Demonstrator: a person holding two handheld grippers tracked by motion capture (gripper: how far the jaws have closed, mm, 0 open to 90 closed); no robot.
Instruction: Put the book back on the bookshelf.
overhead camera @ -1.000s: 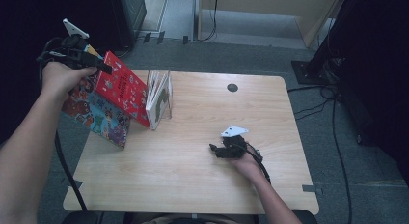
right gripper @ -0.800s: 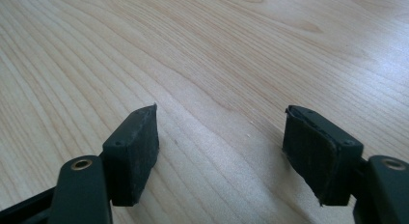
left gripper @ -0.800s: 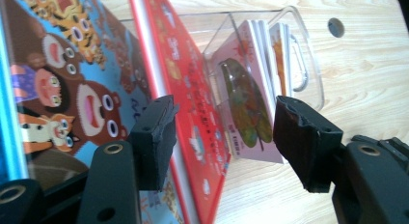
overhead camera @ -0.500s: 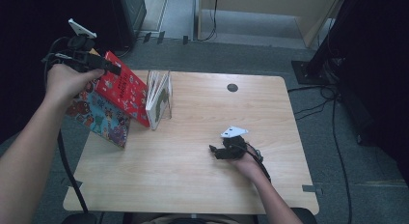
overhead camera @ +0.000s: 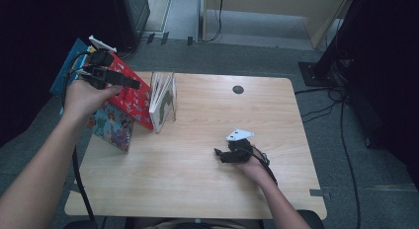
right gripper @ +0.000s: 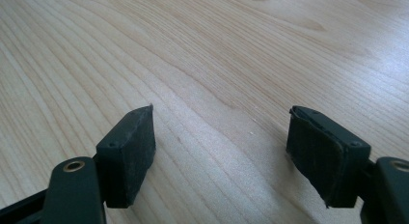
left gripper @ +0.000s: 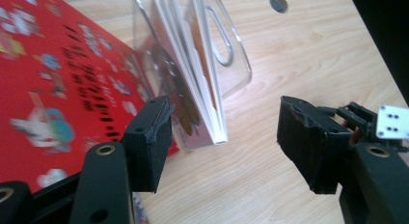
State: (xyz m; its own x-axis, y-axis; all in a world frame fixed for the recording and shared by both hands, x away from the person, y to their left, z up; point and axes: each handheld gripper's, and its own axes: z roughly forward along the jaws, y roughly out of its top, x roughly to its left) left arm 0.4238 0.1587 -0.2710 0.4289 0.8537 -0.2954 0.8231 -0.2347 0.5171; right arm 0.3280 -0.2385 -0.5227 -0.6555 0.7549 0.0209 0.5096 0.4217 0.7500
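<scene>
My left gripper (overhead camera: 133,84) hovers over the table's left edge, above a red picture book (overhead camera: 134,99) that leans against a clear plastic stand (overhead camera: 170,98). The stand holds a few thin books (overhead camera: 159,101) upright. In the left gripper view the jaws (left gripper: 224,132) frame the red book (left gripper: 58,89) and the stand's books (left gripper: 193,74); they have just been opening, with nothing between the pads. My right gripper (overhead camera: 218,153) rests on the table (overhead camera: 207,189) at centre right. Its jaws (right gripper: 222,137) have also just been opening and stand wide over bare wood.
A colourful book (overhead camera: 111,128) leans below the red one, and a blue one (overhead camera: 66,73) sticks out behind the left hand. A dark cable hole (overhead camera: 238,89) sits near the far edge. Cables and dark stands lie on the floor to the right.
The left hand has moved right, from beyond the red book's outer edge to over it, nearer the stand. The right hand has stayed put.
</scene>
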